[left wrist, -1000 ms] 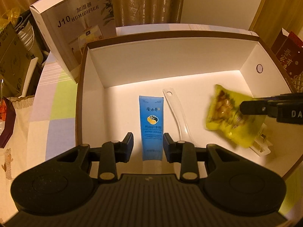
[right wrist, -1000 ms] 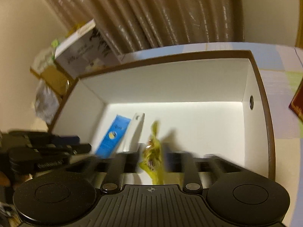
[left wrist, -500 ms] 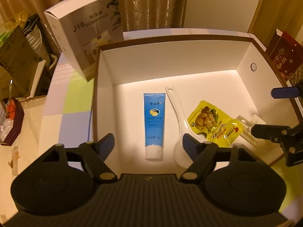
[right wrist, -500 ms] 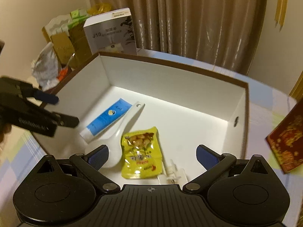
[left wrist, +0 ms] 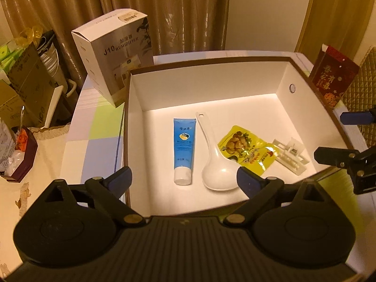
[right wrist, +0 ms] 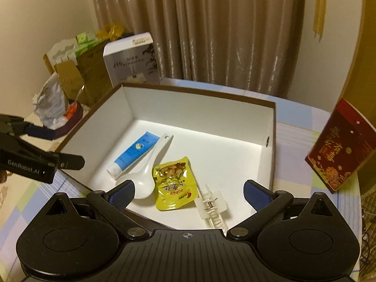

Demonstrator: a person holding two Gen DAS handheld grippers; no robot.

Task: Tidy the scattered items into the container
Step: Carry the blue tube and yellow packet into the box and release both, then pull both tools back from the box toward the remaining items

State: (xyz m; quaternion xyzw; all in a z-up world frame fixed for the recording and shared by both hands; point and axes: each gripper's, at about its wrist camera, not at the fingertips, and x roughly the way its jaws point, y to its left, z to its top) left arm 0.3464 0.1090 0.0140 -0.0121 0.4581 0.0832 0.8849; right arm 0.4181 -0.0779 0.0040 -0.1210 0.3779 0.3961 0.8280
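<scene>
Just beyond left claw: blue tube.

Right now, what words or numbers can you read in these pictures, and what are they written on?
"J10 HUMIDIFIER", with Chinese characters above it: on the grey humidifier box behind the container.
"GenRobot.AI": on the side of the left tongs, seen from the right wrist.
Gold Chinese characters: on the red box, too blurred to read.
Print on the blue tube: too small to read.
Print on the yellow snack packet: too blurred to read.
</scene>
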